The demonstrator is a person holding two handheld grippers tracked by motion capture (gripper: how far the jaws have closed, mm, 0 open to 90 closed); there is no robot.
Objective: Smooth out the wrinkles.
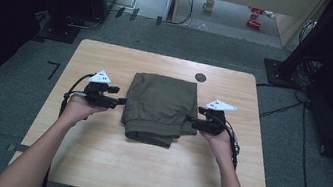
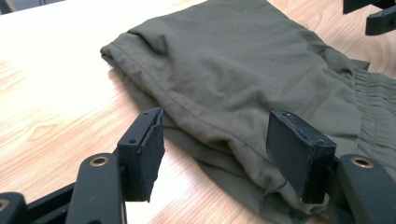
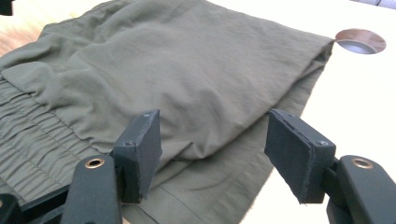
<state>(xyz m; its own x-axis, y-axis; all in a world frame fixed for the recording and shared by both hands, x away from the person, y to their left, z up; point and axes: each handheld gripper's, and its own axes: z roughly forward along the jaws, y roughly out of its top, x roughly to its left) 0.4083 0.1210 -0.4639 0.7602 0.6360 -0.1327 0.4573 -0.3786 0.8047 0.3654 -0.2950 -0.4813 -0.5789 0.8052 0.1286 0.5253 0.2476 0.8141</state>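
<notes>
There is one table (image 1: 95, 148). On it lies one folded green cloth (image 1: 160, 105). There are two grippers, a left gripper (image 1: 120, 100) and a right gripper (image 1: 191, 121). The table has one round hole (image 1: 200, 77). Far back on the floor stands one cup (image 1: 209, 5).

Olive-green folded trousers (image 1: 160, 106) – pale wood-grain table (image 1: 94, 153).

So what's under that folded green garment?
The garment lies flat on the wooden table, which shows all round it. Its own folded layers stick out beneath the top one at the edges. Anything tucked between or beneath the layers is covered by the cloth.
</notes>
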